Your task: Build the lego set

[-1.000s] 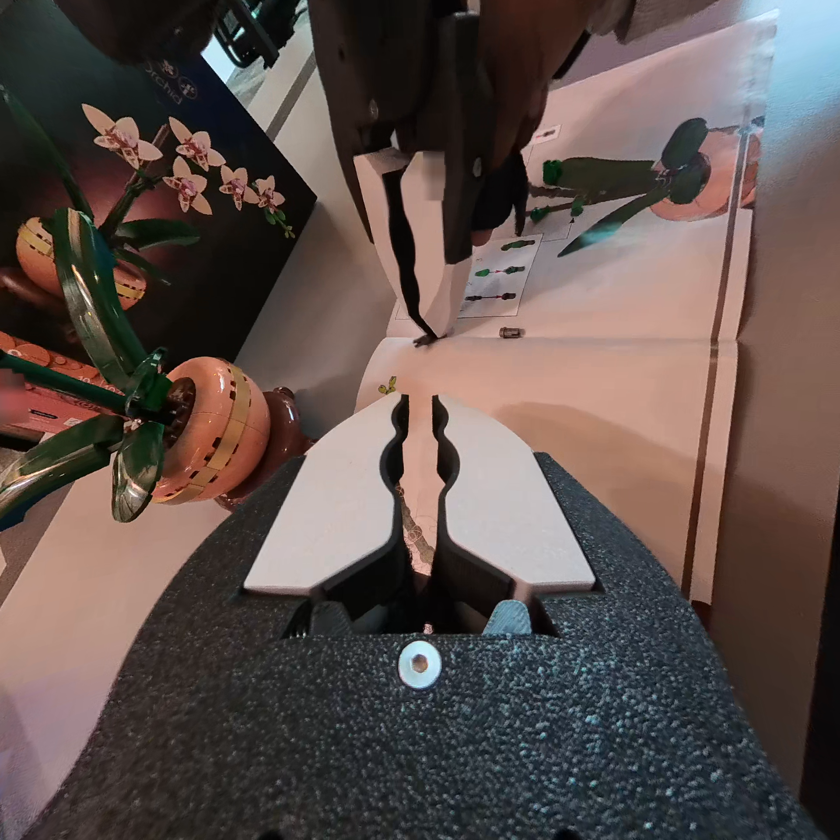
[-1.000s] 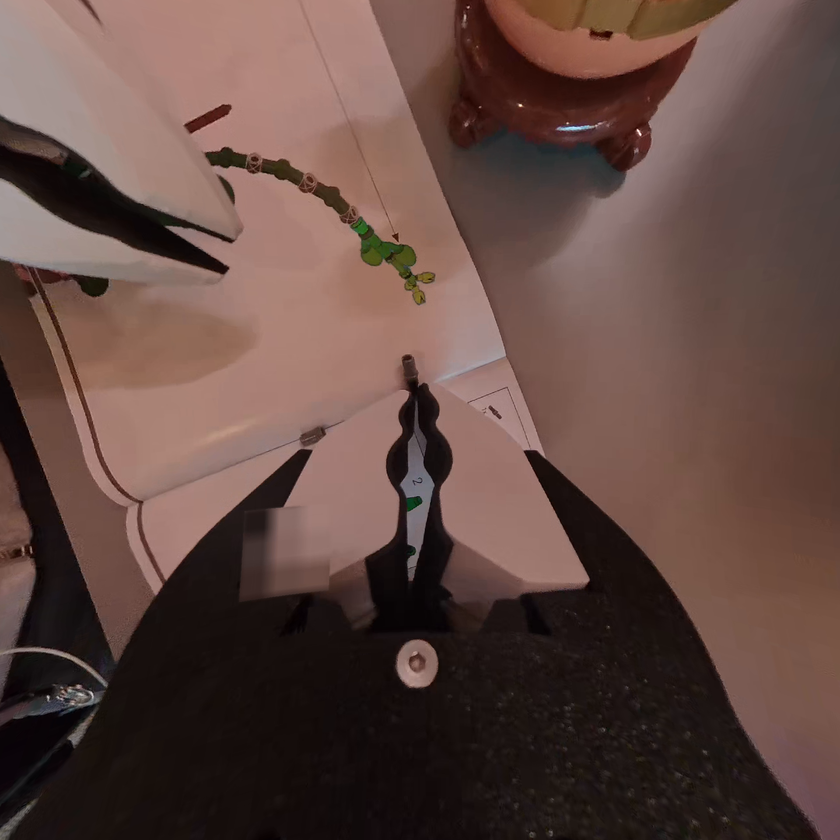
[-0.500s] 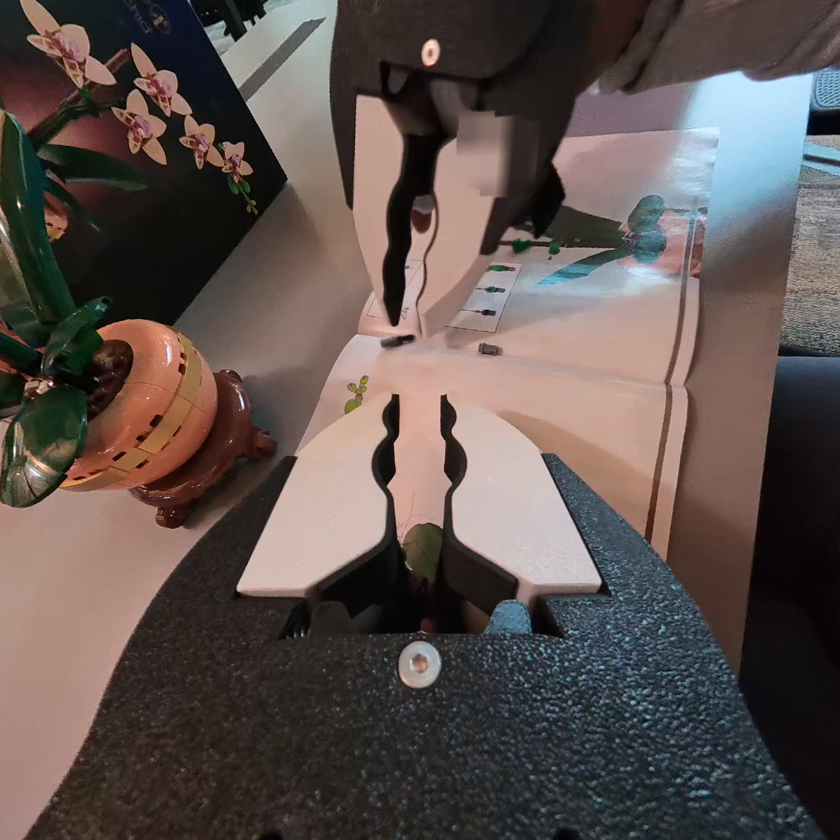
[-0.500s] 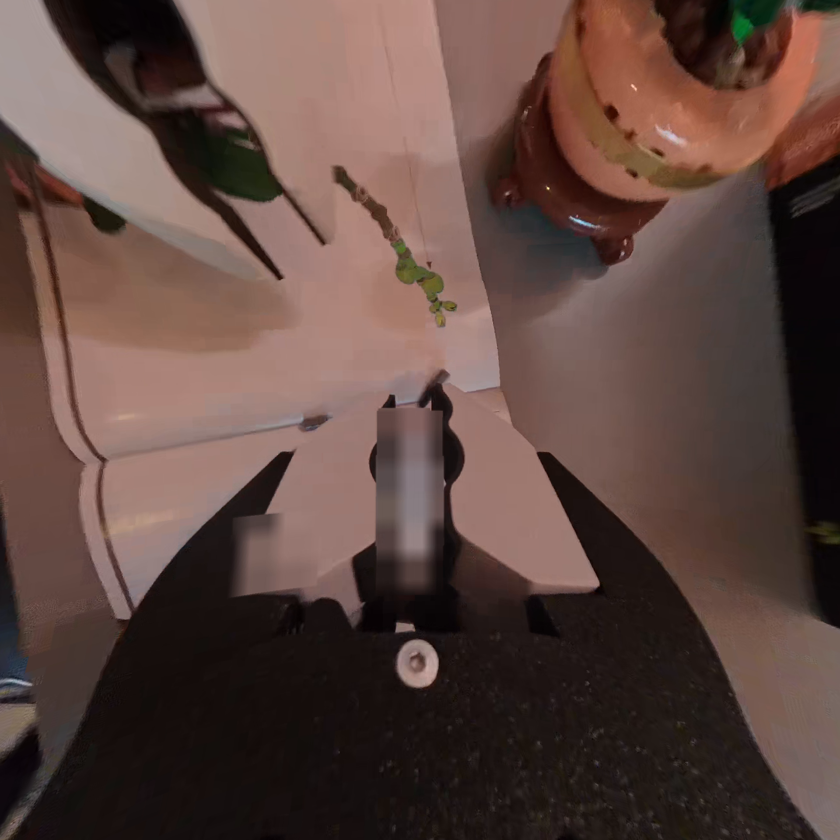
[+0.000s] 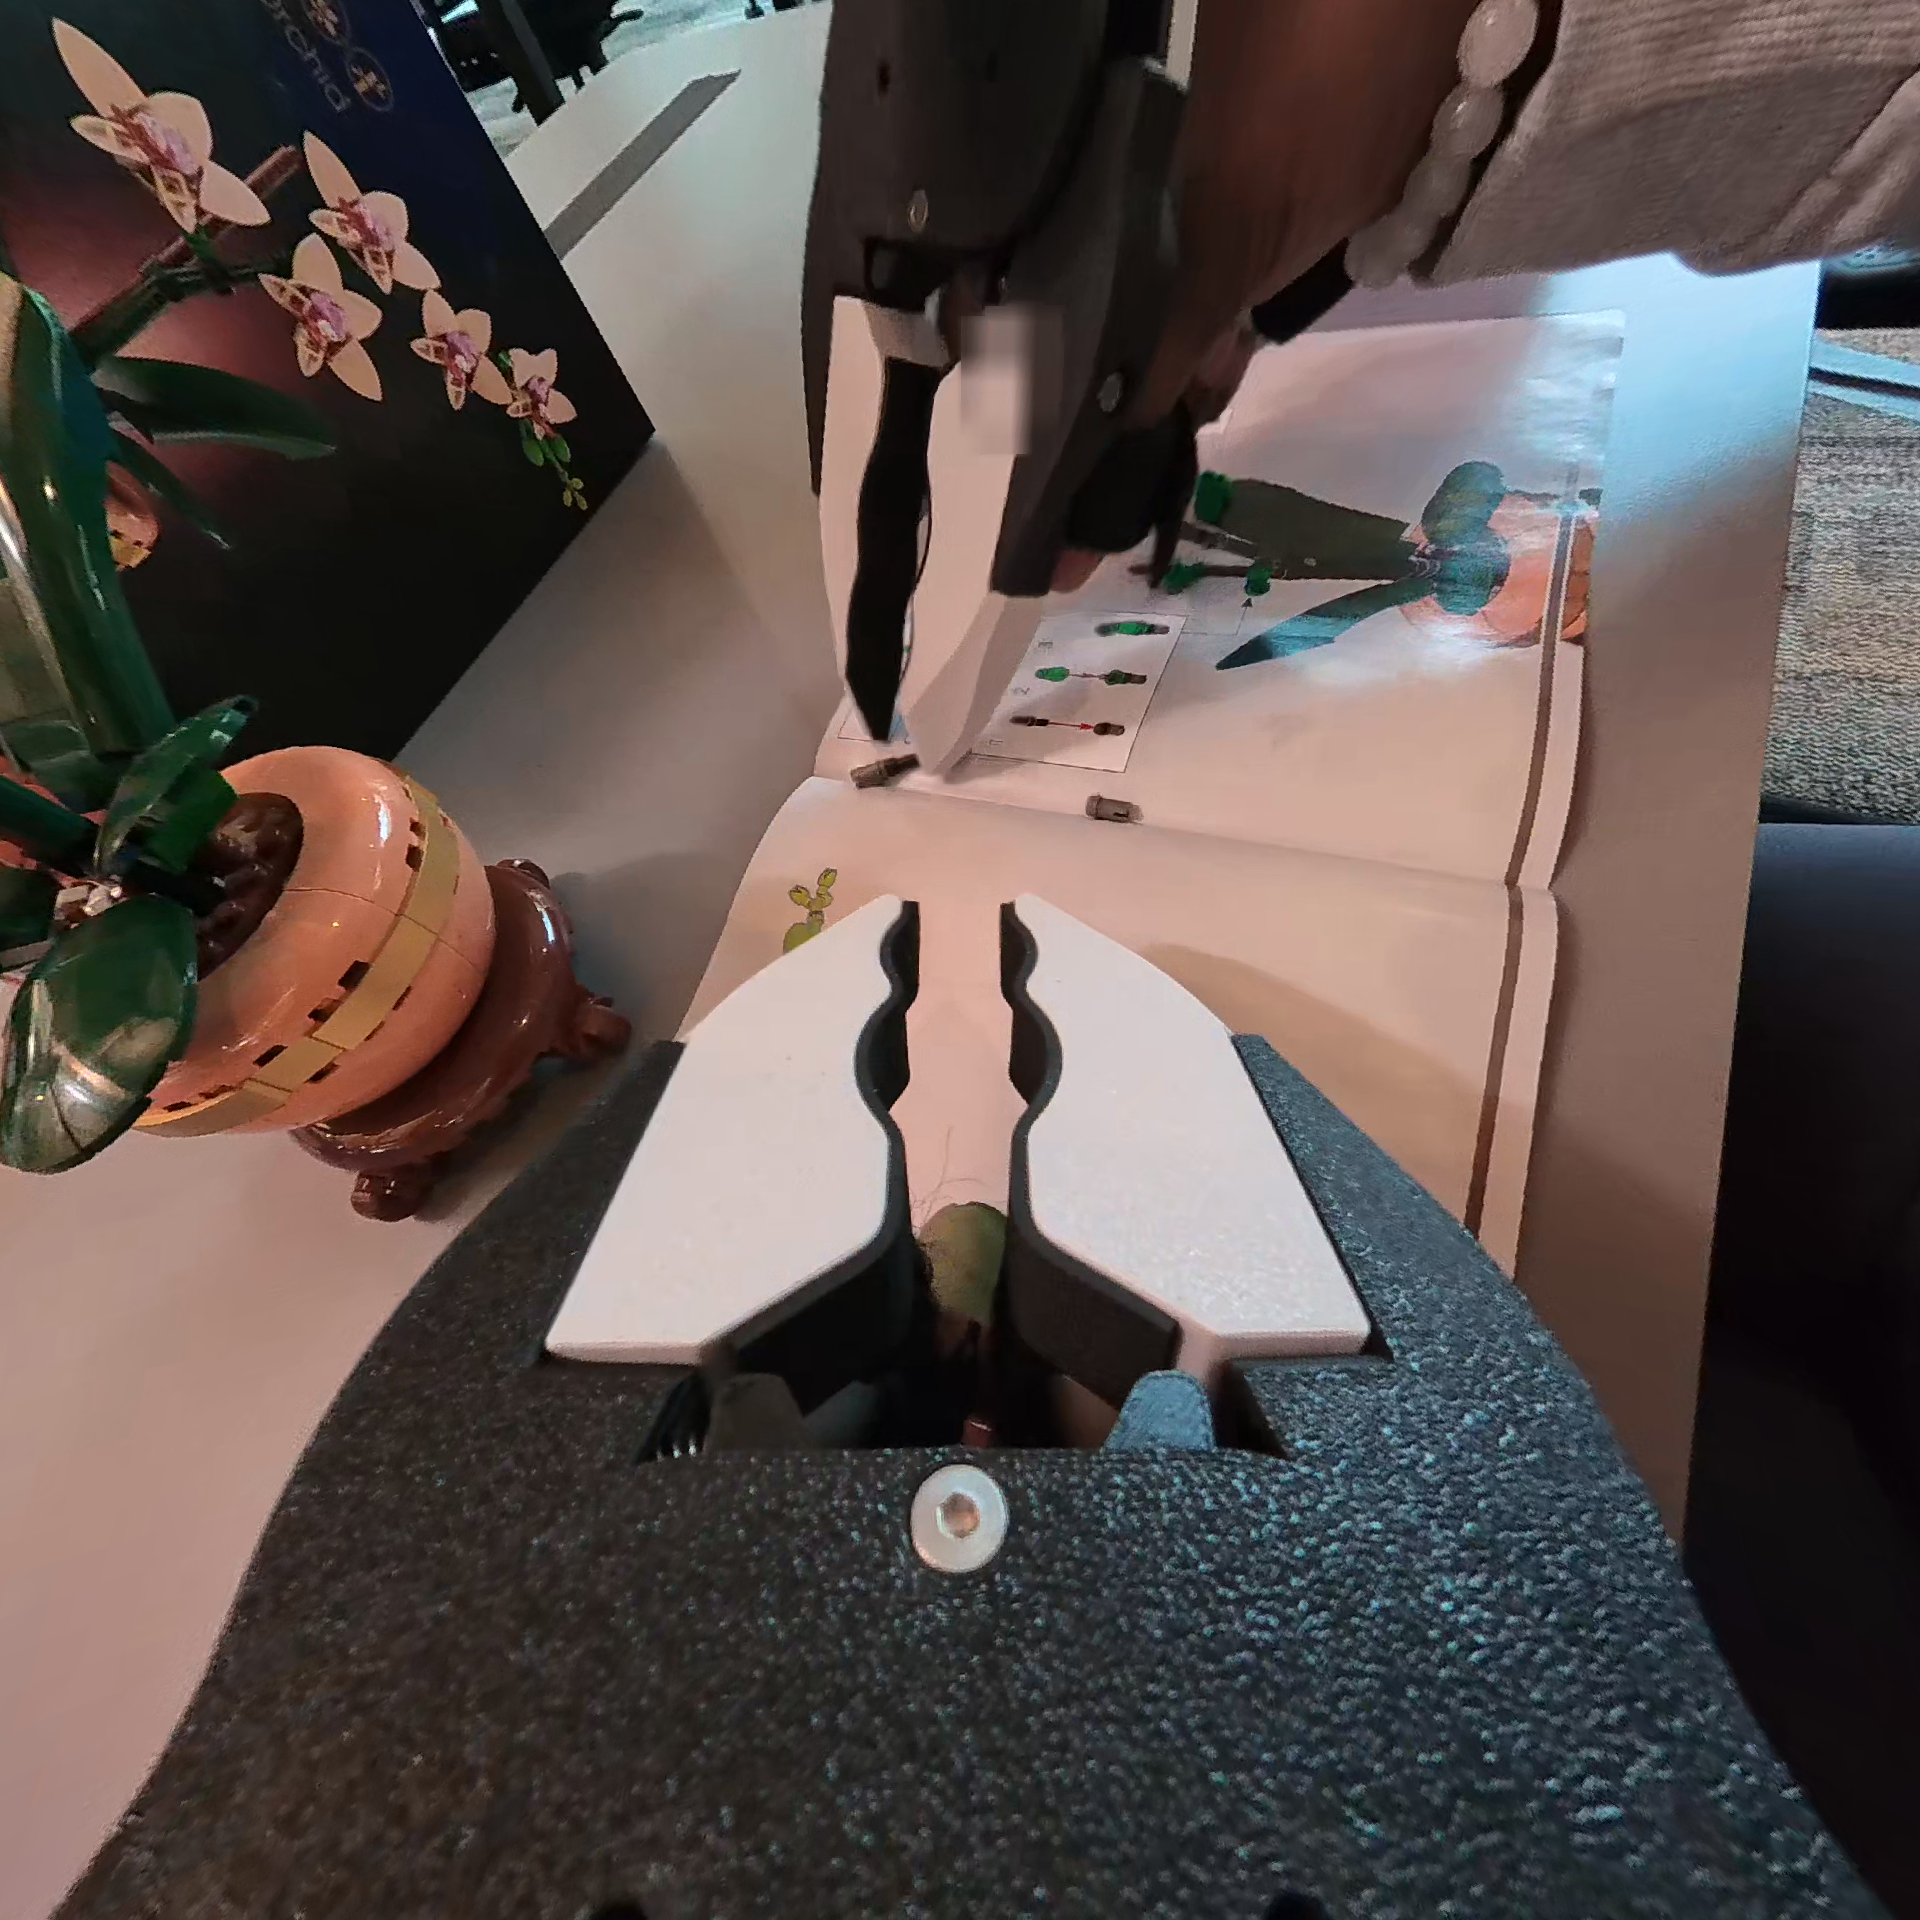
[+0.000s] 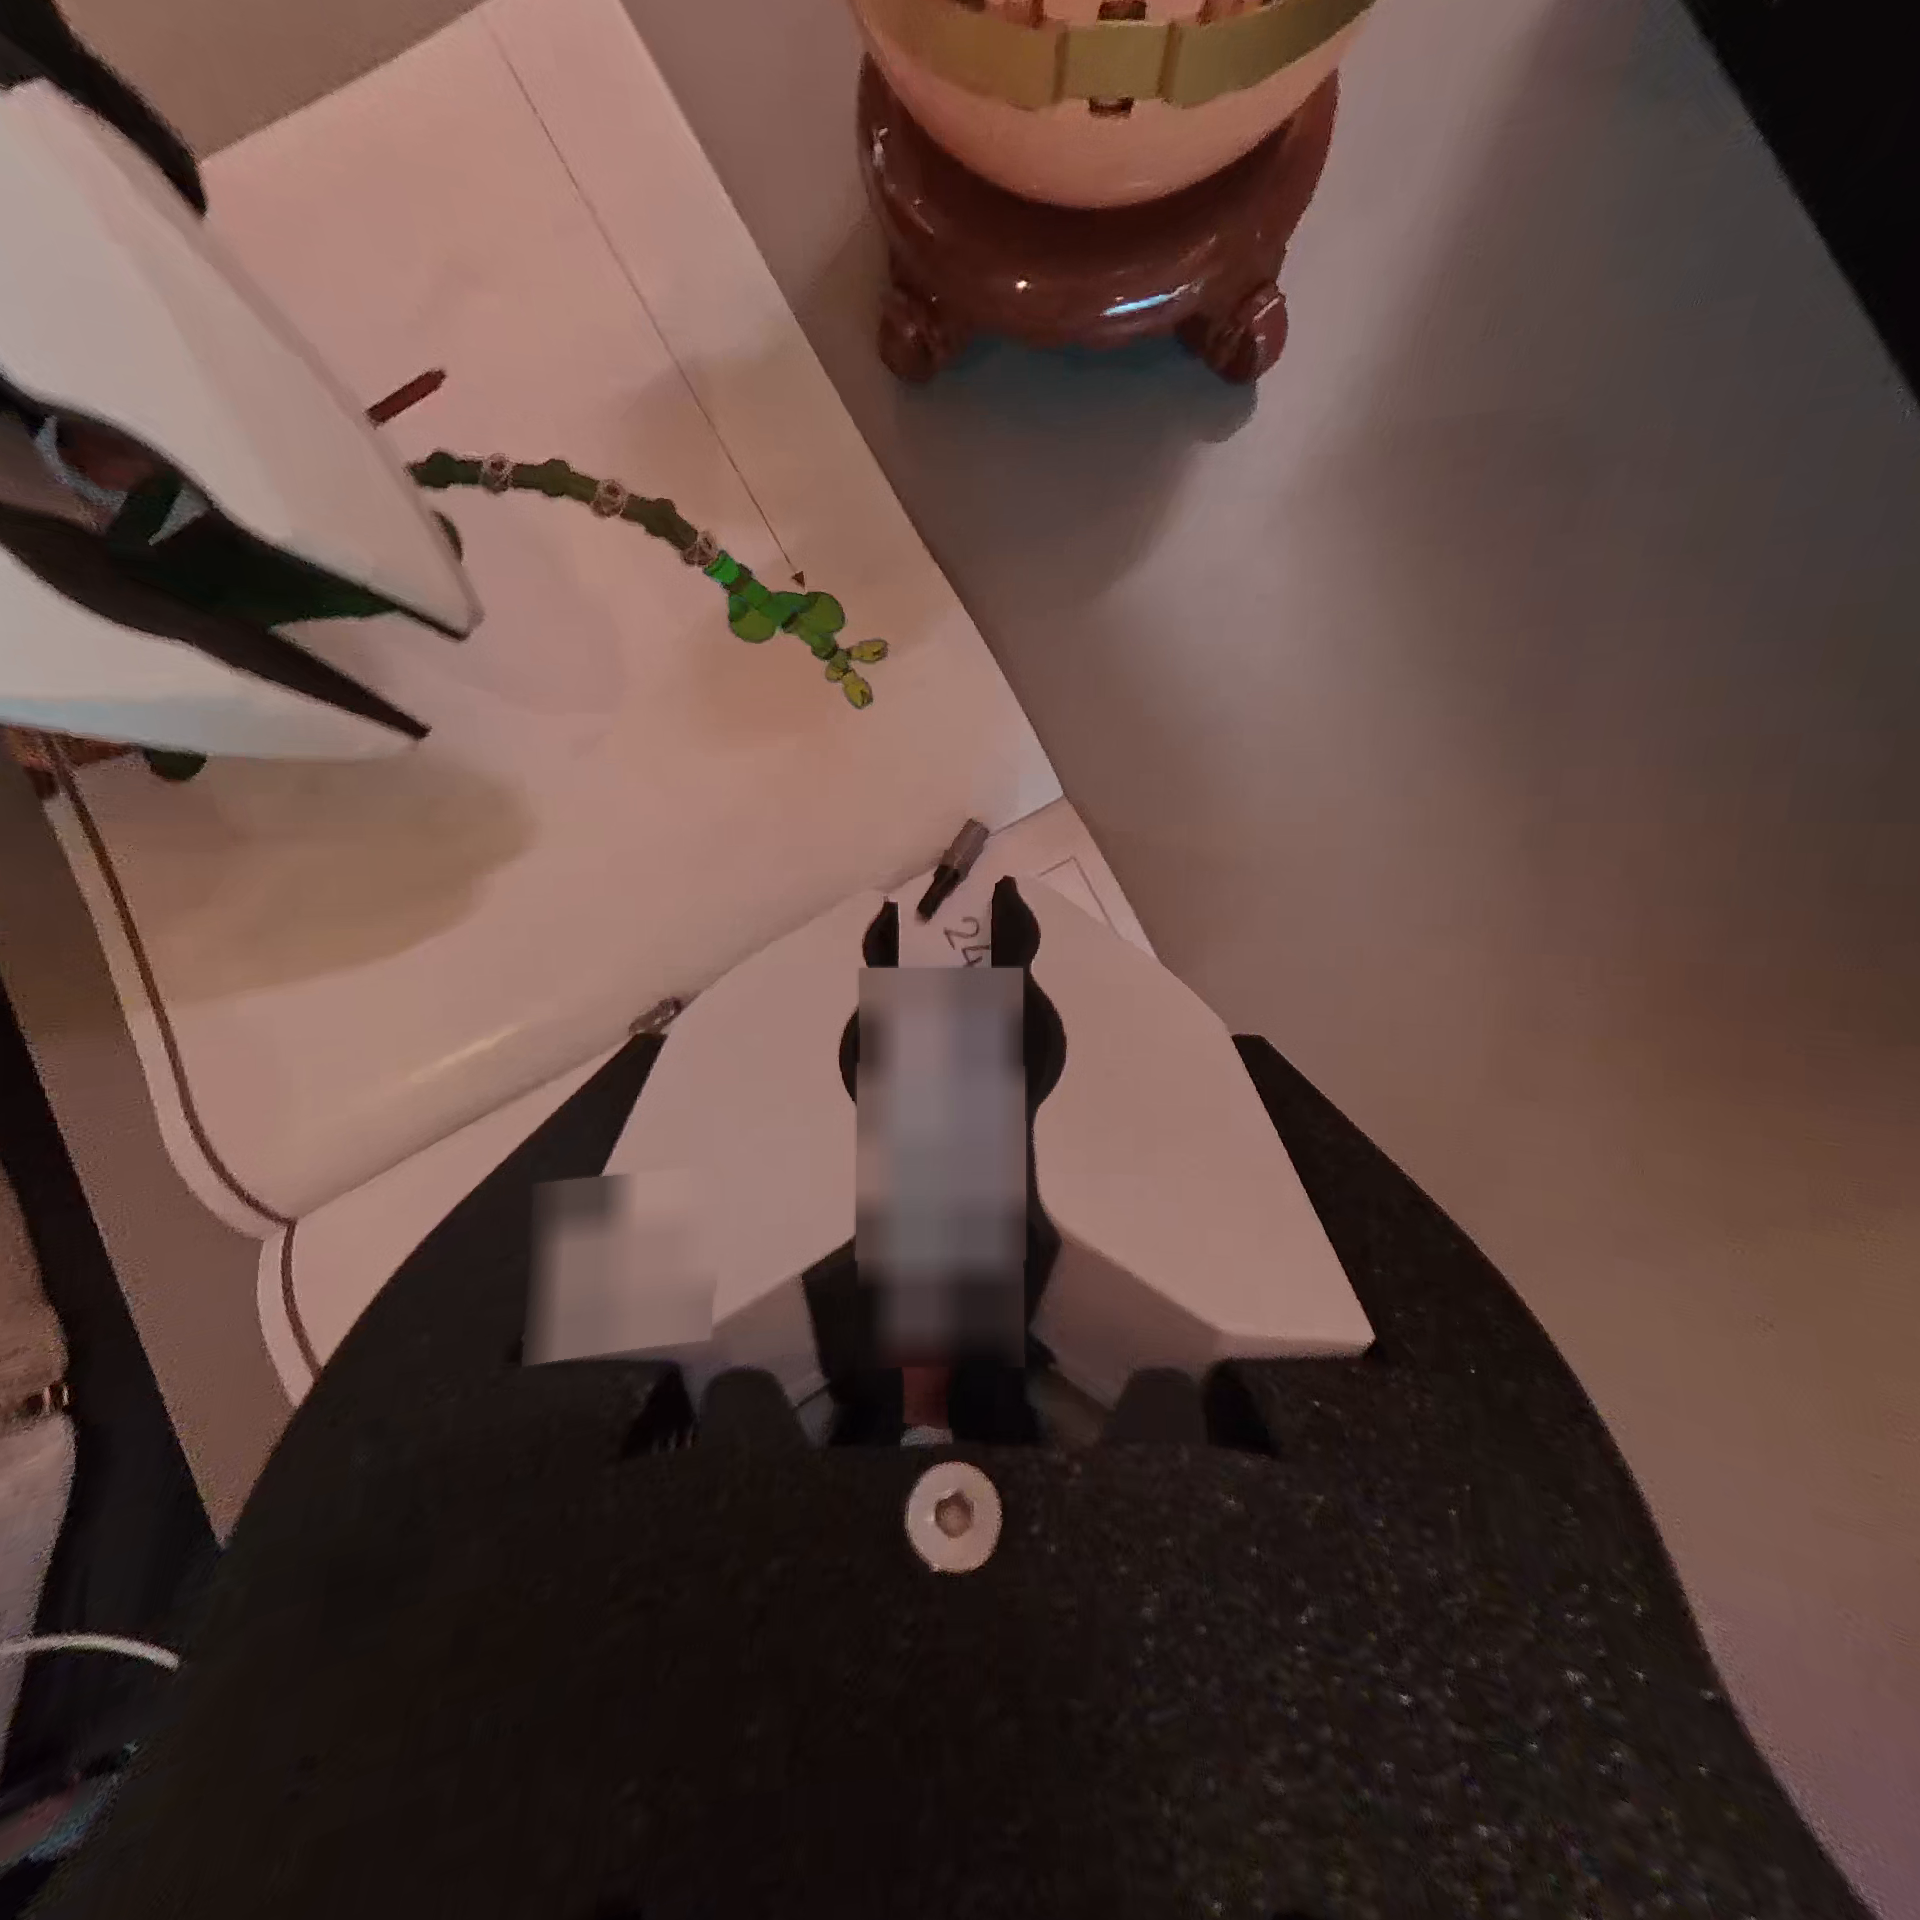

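Observation:
My left gripper (image 5: 958, 906) is open, with only page showing between its tips. It hovers over the near page of an open instruction booklet (image 5: 1299, 935). My right gripper (image 6: 943, 904) is open and points down at the booklet's fold. A small grey pin (image 6: 951, 868) lies tilted on the fold just ahead of its tips, not gripped. In the left wrist view the right gripper (image 5: 909, 748) comes down from above, with the pin (image 5: 883, 771) at its tips. A second grey pin (image 5: 1112, 808) lies farther along the fold. The left gripper (image 6: 447, 675) also shows in the right wrist view.
A brick-built orchid in a pink pot on a brown base (image 5: 312, 935) stands left of the booklet, also in the right wrist view (image 6: 1091, 208). A dark box with orchid pictures (image 5: 312, 312) lies behind it. A person's sleeve (image 5: 1662, 125) is above. The table's edge runs right of the booklet.
The pin that stood at my right fingertips now lies tilted on the fold ahead of them, and the right jaws stand wider. My left gripper drew back and opened a little.

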A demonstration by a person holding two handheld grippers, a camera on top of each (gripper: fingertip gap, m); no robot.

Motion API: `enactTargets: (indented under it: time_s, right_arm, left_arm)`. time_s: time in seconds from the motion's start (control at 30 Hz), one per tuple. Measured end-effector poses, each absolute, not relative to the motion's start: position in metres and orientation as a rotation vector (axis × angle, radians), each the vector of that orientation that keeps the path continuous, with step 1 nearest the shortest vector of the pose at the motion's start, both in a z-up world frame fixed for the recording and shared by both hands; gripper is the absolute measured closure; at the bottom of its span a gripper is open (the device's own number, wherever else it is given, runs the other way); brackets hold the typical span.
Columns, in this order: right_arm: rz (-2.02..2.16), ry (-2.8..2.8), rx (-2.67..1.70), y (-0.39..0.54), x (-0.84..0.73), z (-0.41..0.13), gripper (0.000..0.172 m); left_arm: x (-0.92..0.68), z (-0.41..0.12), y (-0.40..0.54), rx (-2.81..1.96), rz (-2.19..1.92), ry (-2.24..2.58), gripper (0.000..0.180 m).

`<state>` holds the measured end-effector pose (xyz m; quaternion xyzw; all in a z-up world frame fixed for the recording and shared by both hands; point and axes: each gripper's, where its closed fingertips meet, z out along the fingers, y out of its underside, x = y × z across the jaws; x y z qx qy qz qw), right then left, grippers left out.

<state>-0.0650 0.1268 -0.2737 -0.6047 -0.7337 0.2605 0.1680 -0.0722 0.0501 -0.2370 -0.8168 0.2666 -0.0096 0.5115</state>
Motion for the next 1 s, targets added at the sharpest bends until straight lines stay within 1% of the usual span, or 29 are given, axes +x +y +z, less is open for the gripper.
enactTargets:
  time_s: [0.1,0.13,0.3,0.4,0.47,0.6,0.7,0.8,1.0]
  right_arm:
    - [0.712,-2.045,-1.758,0.128,-0.07,-0.278,0.159]
    - [0.718,-2.064,-1.742,0.125,-0.07,-0.278,0.166]
    - [0.664,-2.129,-1.654,0.122,-0.07,-0.279,0.168]
    - [0.682,-2.224,-1.449,0.115,-0.069,-0.277,0.168]
    - [0.658,-2.262,-1.258,0.107,-0.069,-0.266,0.168]
    - [0.53,-2.268,-0.74,0.078,-0.068,-0.232,0.168]
    - [0.413,-2.239,-0.468,0.057,-0.065,-0.217,0.168]
    - [0.322,-2.198,-0.355,0.049,-0.062,-0.211,0.168]
    - [0.238,-2.154,-0.312,0.04,-0.059,-0.208,0.168]
  left_arm:
    - [-0.073,-0.236,0.05,-1.963,-0.009,0.647,0.167]
    - [-0.073,-0.236,0.05,-1.96,-0.007,0.649,0.167]
    - [-0.073,-0.235,0.051,-1.952,-0.021,0.636,0.167]
    - [-0.072,-0.234,0.05,-1.945,-0.044,0.624,0.166]
    - [-0.072,-0.231,0.05,-1.934,-0.103,0.586,0.165]
    - [-0.061,-0.22,0.045,-1.903,-0.365,0.494,0.164]
    - [-0.049,-0.215,0.04,-1.899,-0.567,0.459,0.163]
    - [-0.05,-0.211,0.041,-1.892,-0.608,0.411,0.163]
    - [-0.042,-0.202,0.04,-1.851,-0.721,0.362,0.165]
